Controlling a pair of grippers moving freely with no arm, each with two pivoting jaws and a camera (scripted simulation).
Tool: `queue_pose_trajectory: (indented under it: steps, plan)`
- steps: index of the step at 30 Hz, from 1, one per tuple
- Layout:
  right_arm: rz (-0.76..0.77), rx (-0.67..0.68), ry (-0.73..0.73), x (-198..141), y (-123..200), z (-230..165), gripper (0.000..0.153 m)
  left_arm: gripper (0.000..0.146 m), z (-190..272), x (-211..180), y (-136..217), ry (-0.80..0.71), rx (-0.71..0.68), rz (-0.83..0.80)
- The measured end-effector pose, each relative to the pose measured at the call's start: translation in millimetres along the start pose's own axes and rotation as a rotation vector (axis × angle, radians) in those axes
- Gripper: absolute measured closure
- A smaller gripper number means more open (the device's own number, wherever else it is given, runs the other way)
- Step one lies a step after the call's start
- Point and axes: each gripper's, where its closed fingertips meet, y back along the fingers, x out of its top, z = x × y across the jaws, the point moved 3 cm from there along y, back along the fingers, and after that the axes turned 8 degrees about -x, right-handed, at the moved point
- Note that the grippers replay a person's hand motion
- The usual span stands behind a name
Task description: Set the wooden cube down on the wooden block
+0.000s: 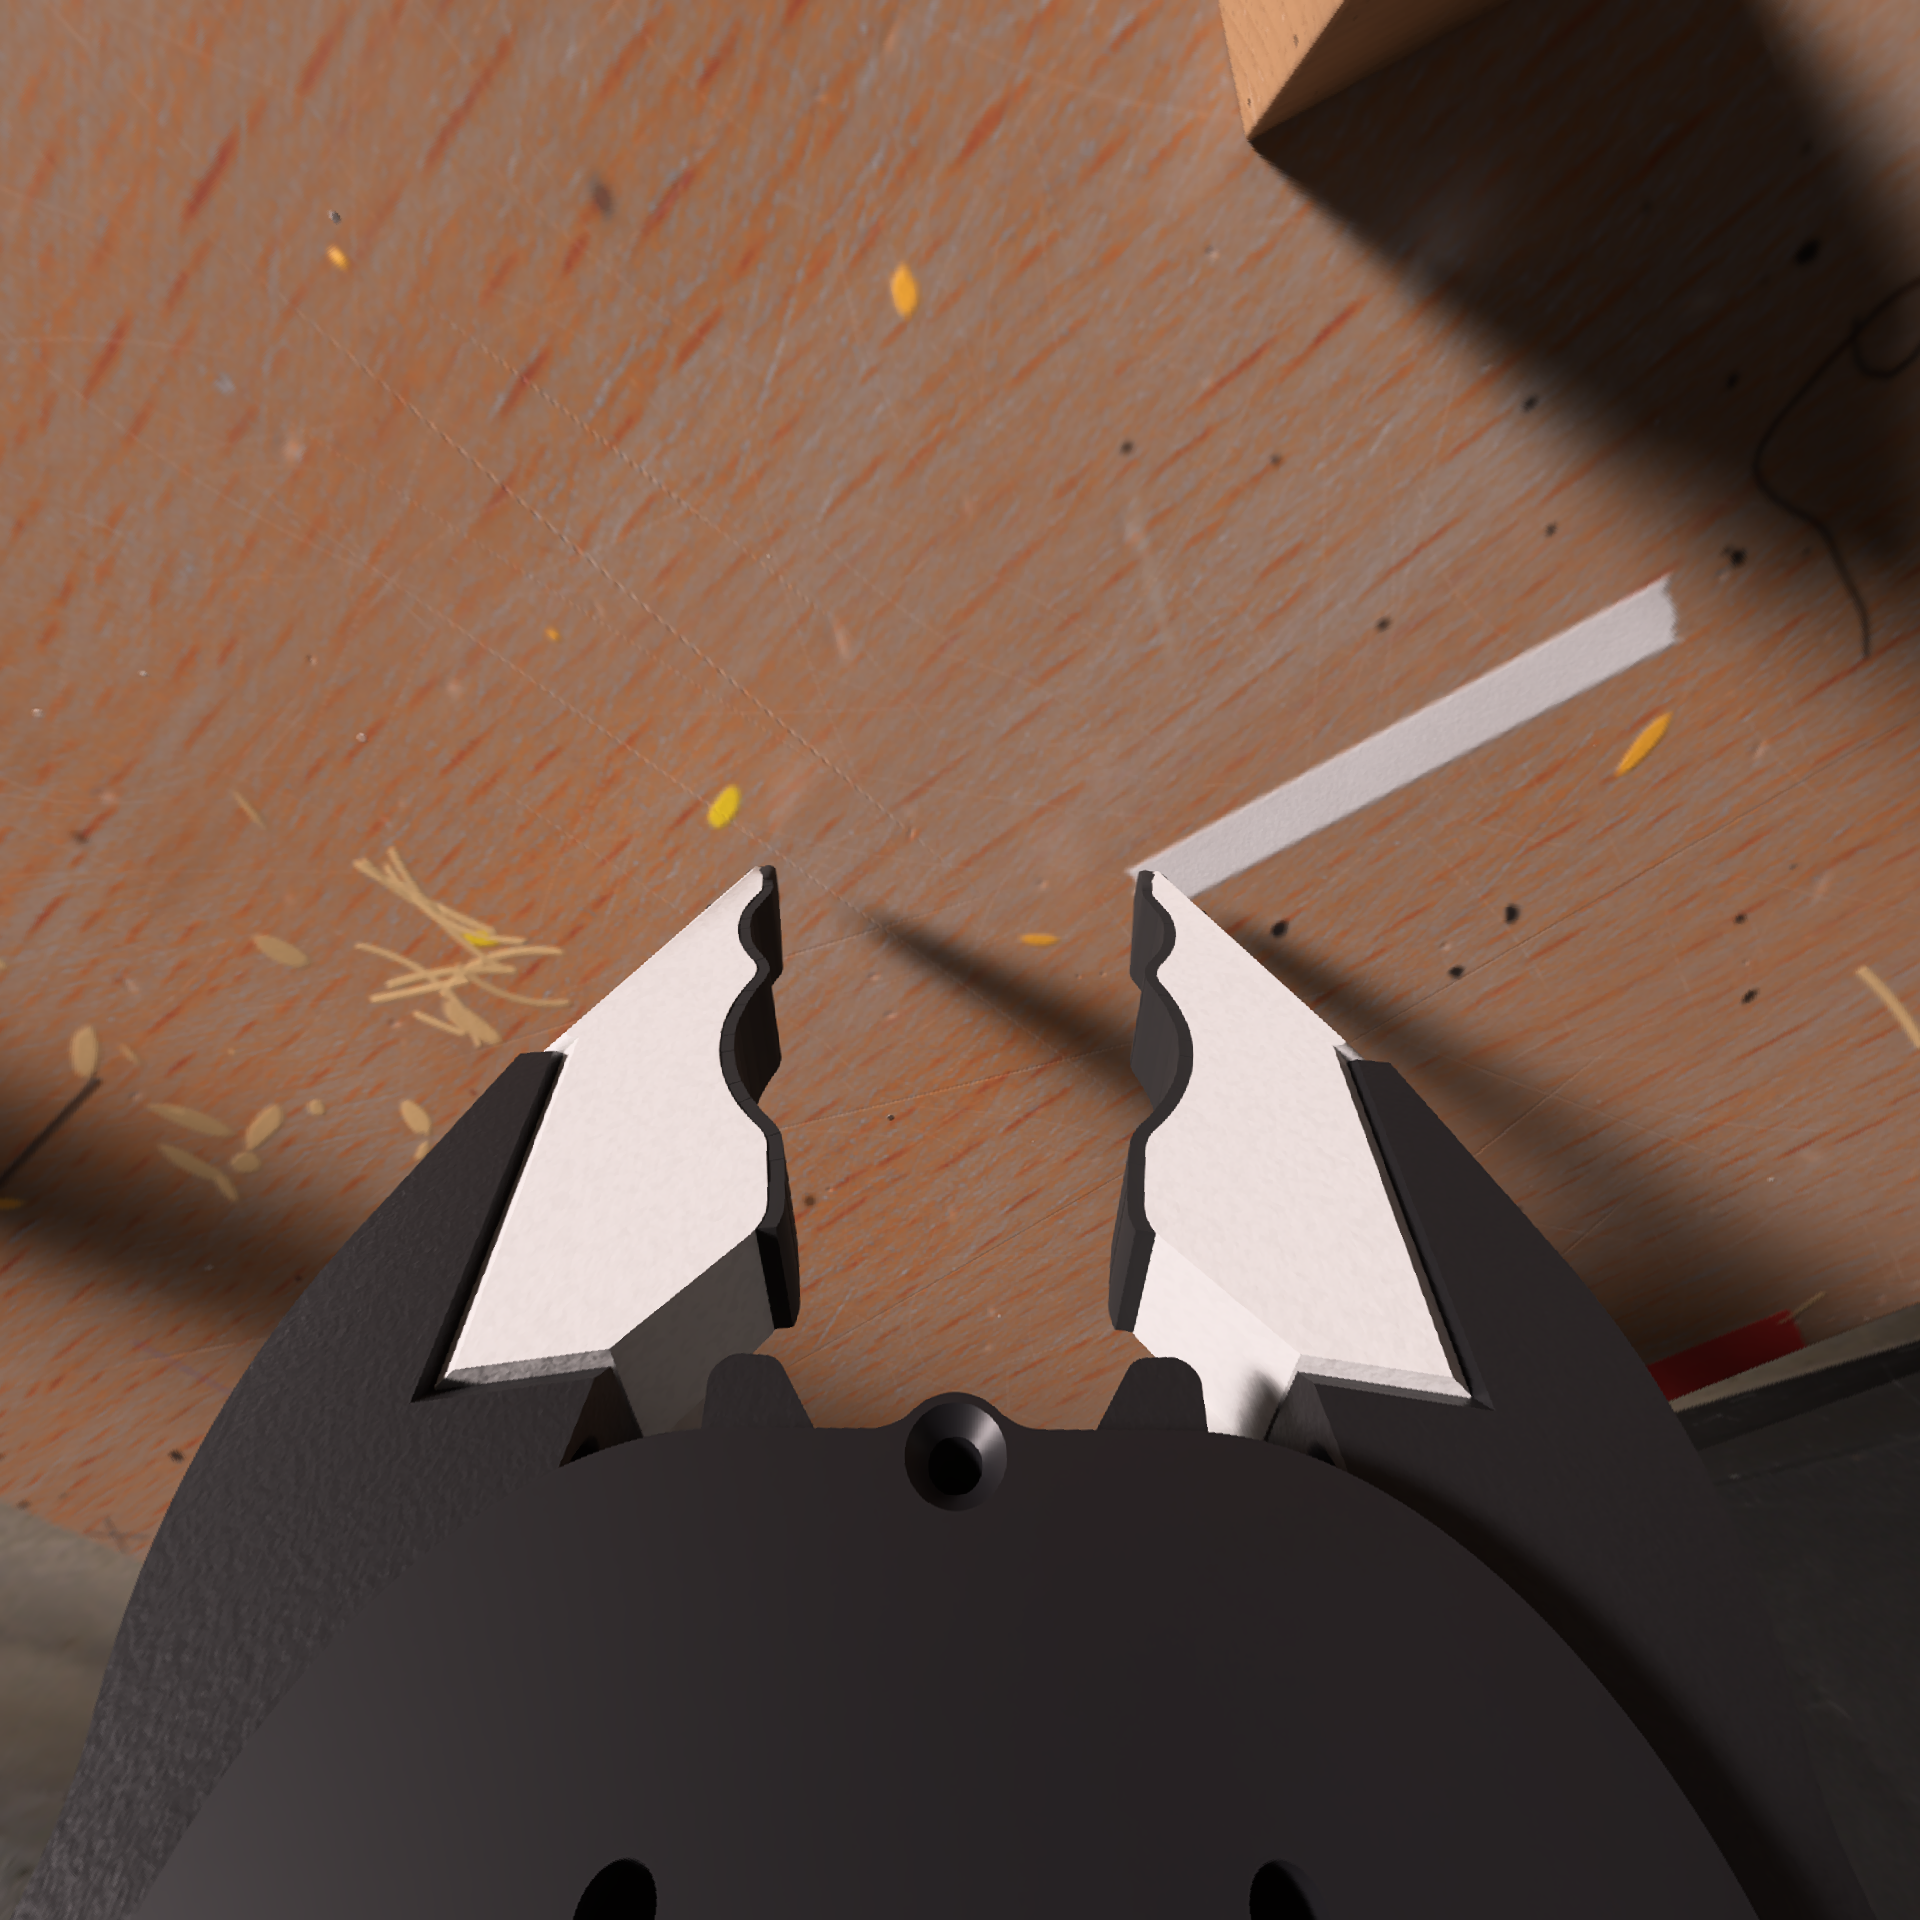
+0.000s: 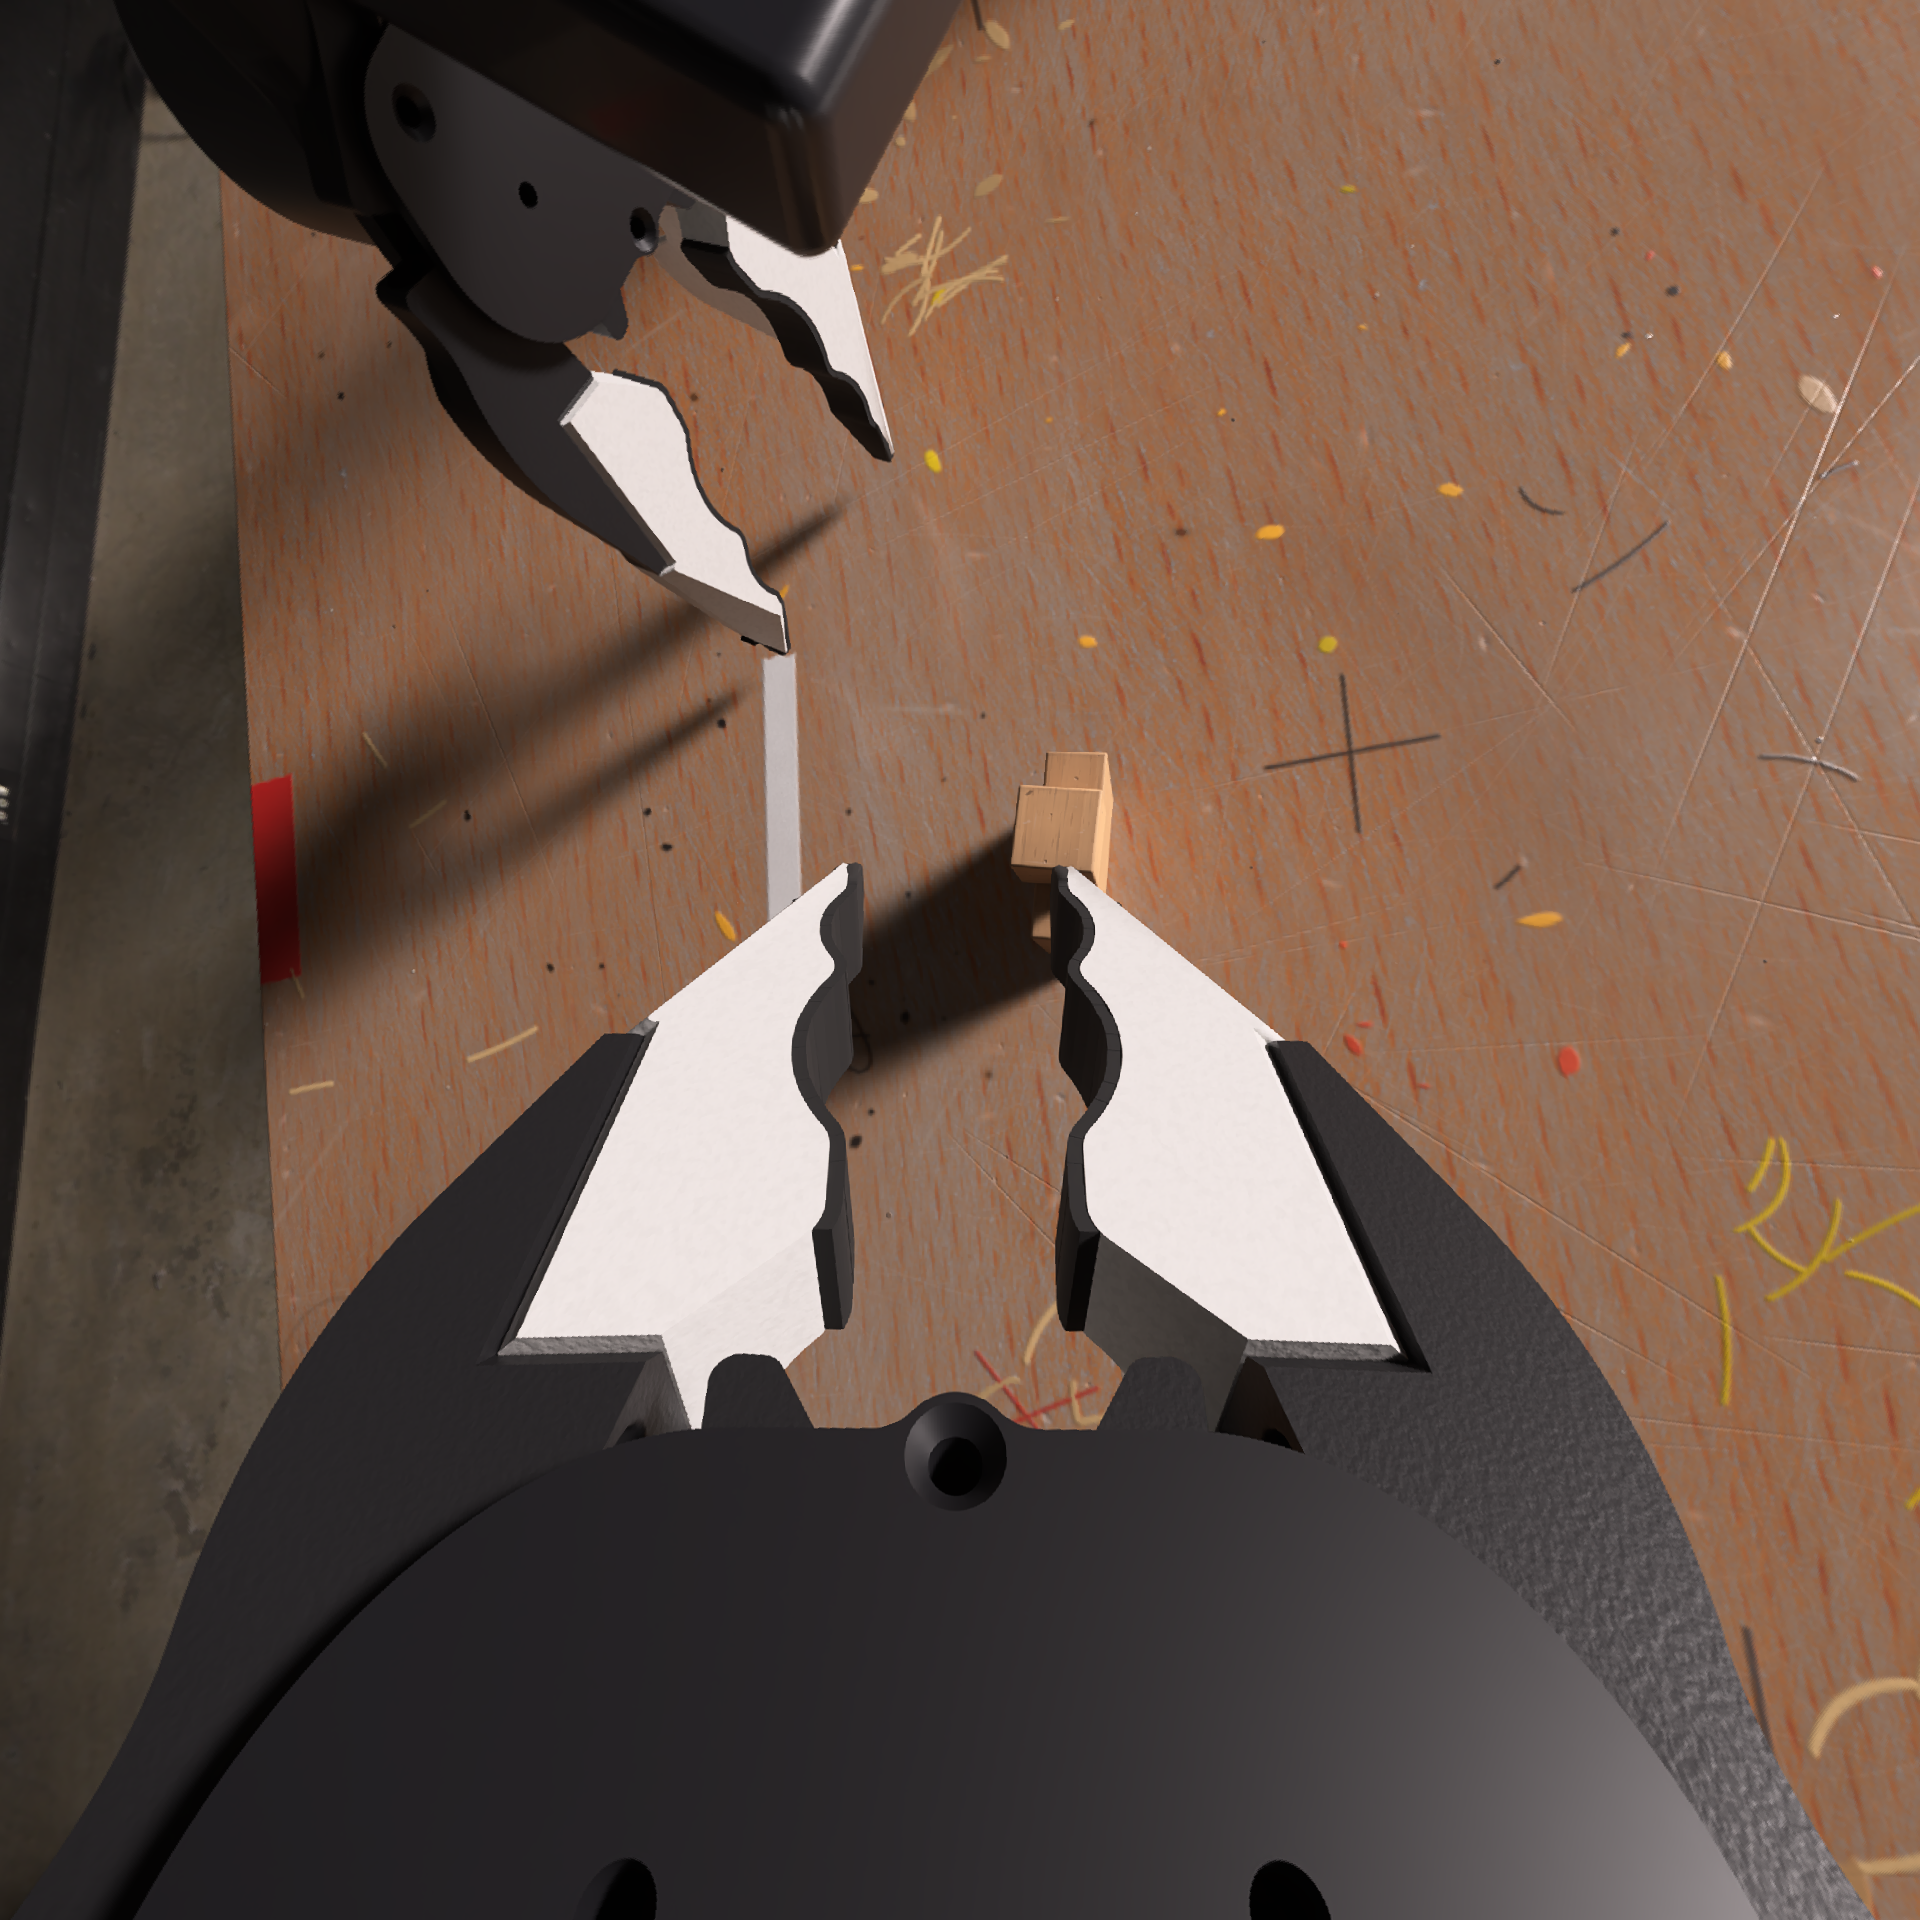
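1. The right tongs hang above the worktop. Their jaws are parted and nothing lies between them, so they are released.
2. The left tongs show at 11 o'clock in the right wrist view, also spread wide and empty. Their own view confirms it: only bare worktop shows in the gap.
3. The wooden cube lies just beyond the tip of the right tongs' right-hand finger, slightly toward 1 o'clock from that view's centre. Neither pair of tongs touches it.
4. The cube appears to sit on top of the wooden block. A strip of the block shows past the cube's 12 o'clock edge. A small piece also shows at its 6 o'clock edge, partly hidden by the fingertip.
5. A white tape strip lies on the worktop at 9 o'clock from the stack, near it but apart.
6. In the left wrist view a pale wooden corner is cut off by the frame at 1 o'clock. I cannot tell whether it belongs to the cube or the block.
7. Judged from this, the placing looks done, with the cube resting on the block and both tongs let go.
8. What seems left is to back the tongs away without nudging the stack. How squarely the cube sits cannot be judged from this steep angle.
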Motion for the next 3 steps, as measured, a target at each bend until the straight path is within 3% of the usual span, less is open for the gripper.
queue_pose_trajectory:
  steps: [3]
  plan:
    - [0.002, -0.011, 0.001, -0.1, 2.3, 2.2, 0.117, 0.067, 3.2, 10.2, 5.8, 0.026, 0.025, 0.071]
